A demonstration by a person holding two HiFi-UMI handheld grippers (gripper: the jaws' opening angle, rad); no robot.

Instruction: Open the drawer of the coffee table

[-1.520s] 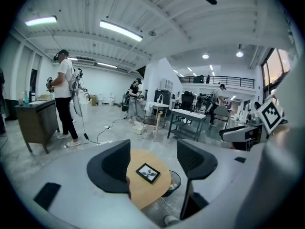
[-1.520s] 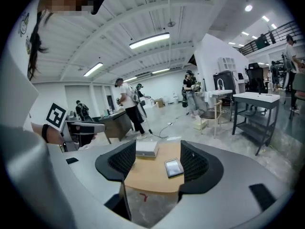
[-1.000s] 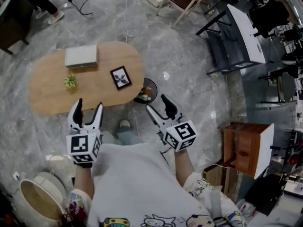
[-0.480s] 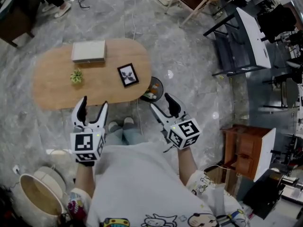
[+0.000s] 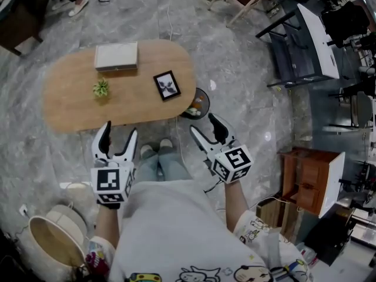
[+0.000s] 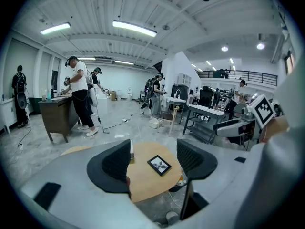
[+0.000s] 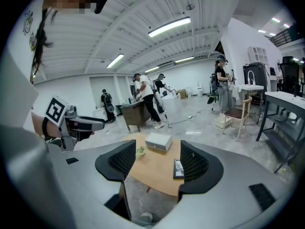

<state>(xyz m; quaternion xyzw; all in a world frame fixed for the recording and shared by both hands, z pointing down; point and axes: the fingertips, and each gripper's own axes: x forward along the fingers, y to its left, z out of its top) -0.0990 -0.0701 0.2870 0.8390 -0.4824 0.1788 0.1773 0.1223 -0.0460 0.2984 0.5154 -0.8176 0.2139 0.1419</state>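
Two tongs, the left gripper (image 5: 120, 129) and right gripper (image 5: 202, 124), hang wide open and empty, just short of the one oval coffee table (image 5: 70, 107), which bears one white box (image 5: 116, 56), one small plant (image 5: 101, 88) and one picture frame (image 5: 167, 85), while one round bin (image 5: 197, 104) with colourful contents stands at its right end.

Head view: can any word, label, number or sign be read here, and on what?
None can be read.
On the left tool and right tool: cubes bear black-and-white square patterns, not letters.
On the framed picture on the coffee table: a plant image, no words.
On the white box: no print visible.
On the shirt: cartoon prints, lettering too small.
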